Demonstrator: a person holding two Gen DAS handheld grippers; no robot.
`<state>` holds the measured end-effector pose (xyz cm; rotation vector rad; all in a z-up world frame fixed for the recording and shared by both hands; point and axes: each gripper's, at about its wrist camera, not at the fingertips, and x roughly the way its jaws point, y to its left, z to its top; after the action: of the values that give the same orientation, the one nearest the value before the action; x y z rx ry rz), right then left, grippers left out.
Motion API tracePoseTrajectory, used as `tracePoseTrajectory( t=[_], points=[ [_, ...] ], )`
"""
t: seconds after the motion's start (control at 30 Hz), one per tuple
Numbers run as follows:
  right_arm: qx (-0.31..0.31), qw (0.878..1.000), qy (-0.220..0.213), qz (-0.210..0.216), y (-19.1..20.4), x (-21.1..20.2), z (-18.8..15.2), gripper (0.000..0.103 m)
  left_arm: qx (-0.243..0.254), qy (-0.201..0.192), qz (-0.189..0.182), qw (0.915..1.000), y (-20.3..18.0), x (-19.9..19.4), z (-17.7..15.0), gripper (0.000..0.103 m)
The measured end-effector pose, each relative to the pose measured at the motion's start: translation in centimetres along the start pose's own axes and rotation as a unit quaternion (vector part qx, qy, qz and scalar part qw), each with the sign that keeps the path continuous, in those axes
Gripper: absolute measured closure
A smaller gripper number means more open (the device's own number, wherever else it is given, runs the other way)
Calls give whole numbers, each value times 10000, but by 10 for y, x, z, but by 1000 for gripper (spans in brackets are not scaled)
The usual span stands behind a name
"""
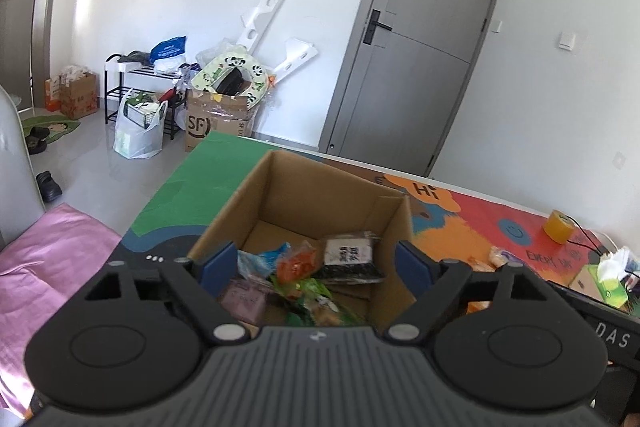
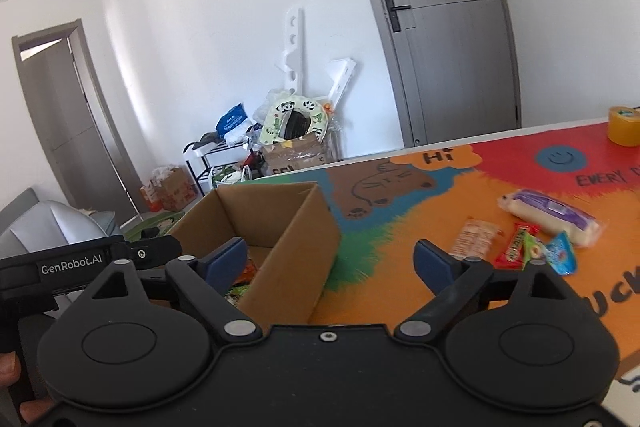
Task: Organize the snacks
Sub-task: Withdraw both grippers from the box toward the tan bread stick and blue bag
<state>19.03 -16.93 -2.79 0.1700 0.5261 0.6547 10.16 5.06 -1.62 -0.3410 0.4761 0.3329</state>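
Several snack packets [image 1: 304, 275] heaped in the open cardboard box [image 1: 280, 187], seen from the left wrist; box on the colourful desk [image 1: 472, 223], near its green end. Left hand-held gripper [image 1: 316, 267] spread wide above the heap, blue pads clear on either side, nothing gripped. Black-and-white packet [image 1: 350, 257] lying flat against the box's right wall, long axis running roughly toward the camera and away, label up. Orange packet [image 1: 294, 265] and green wrappers tumbled at odd angles, no clear heading. Likely trouble: reaching down into this loose pile could catch two wrappers at once, or a pad could snag the box's thin rim and drag it.

Four packets left loose on the desk in the right wrist view, well apart from the box [image 2: 272, 223] and to its right. Right hand-held gripper [image 2: 332, 263] also gaping, empty, straddling the box's near corner. Purple-and-white packet [image 2: 550, 217] longest of the lot, long axis slanting from upper left to lower right. Red bar [image 2: 514, 247] tilted, top end leaning right; pale orange packet [image 2: 474, 239] similarly tilted; blue packet [image 2: 562, 255] pointing up. Risk: red bar and blue packet touching or overlapping, so a careless pinch may lift both or flick one away; slick wrappers may slip.
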Motion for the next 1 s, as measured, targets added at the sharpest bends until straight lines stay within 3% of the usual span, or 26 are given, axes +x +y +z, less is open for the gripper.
tracePoseTrajectory(
  t=[0.1, 0.53, 1.0],
  points=[
    [75, 9999, -51, -88, -10, -7, -2, 6, 90, -15, -80, 9999, -10, -2, -4, 18],
    [185, 9984, -235, -485, -52, -42, -8, 3, 511, -37, -525, 9973, -62, -7, -21, 18],
    [524, 9945, -333, -849, -103, -68, -17, 0, 751, 88, -703, 9947, -108, 3, -39, 18]
  ],
)
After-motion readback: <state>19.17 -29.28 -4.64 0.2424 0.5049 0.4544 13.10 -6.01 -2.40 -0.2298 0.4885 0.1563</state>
